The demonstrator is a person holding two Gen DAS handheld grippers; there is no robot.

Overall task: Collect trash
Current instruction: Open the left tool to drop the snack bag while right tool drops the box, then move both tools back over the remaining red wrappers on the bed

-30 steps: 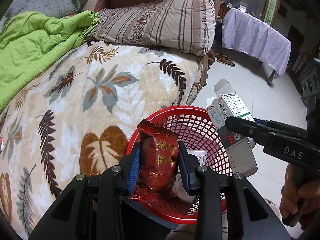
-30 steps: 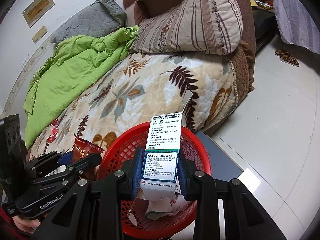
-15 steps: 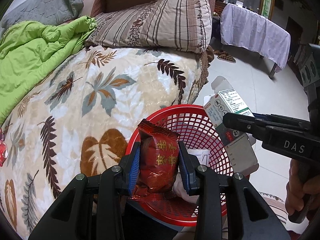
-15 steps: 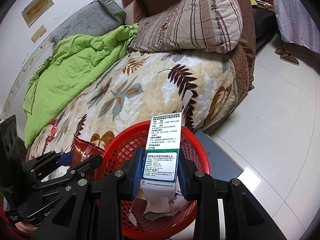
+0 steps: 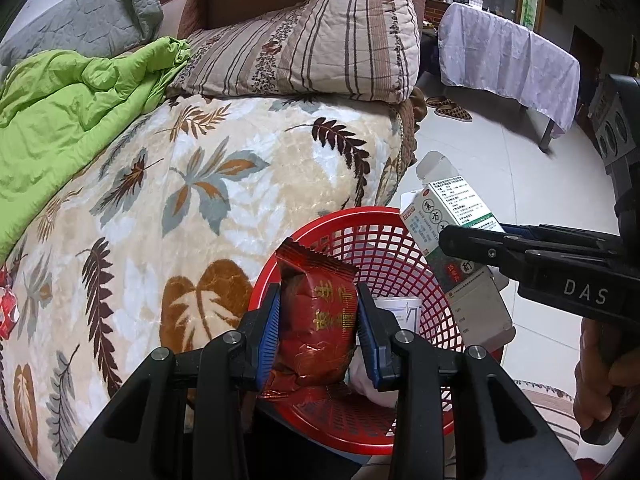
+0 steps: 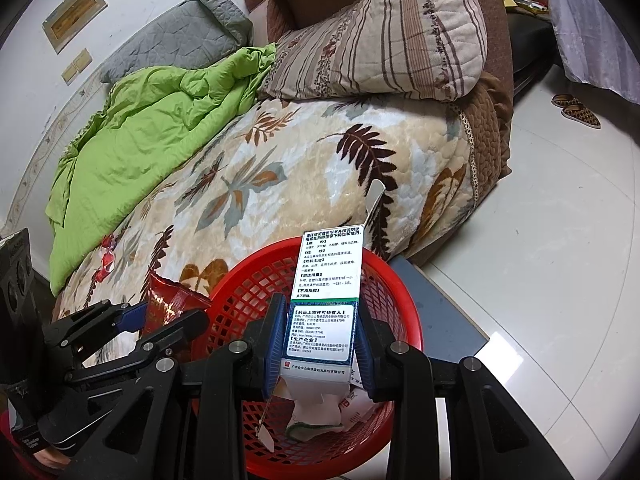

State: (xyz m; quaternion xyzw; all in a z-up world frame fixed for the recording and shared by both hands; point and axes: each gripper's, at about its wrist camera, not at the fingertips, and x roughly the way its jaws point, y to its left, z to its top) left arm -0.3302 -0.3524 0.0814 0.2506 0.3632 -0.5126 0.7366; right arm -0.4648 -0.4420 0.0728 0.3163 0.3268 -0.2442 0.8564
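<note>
Left gripper (image 5: 316, 334) jaws clamped on red snack packet (image 5: 316, 320), right gripper (image 6: 318, 344) jaws clamped on white-green medicine box (image 6: 326, 300); both held over red mesh basket (image 6: 400, 292) with paper scraps inside. Basket sits against bed with leaf-print blanket (image 5: 168, 200). Green quilt (image 6: 152, 132), striped pillow (image 5: 312, 44) behind; small red wrapper (image 6: 107, 258) on blanket.

bed (image 6: 320, 168) – leaf-print blanket, green quilt (image 6: 152, 128), striped pillow (image 6: 380, 36), red wrappers (image 6: 106, 256) on top
</note>
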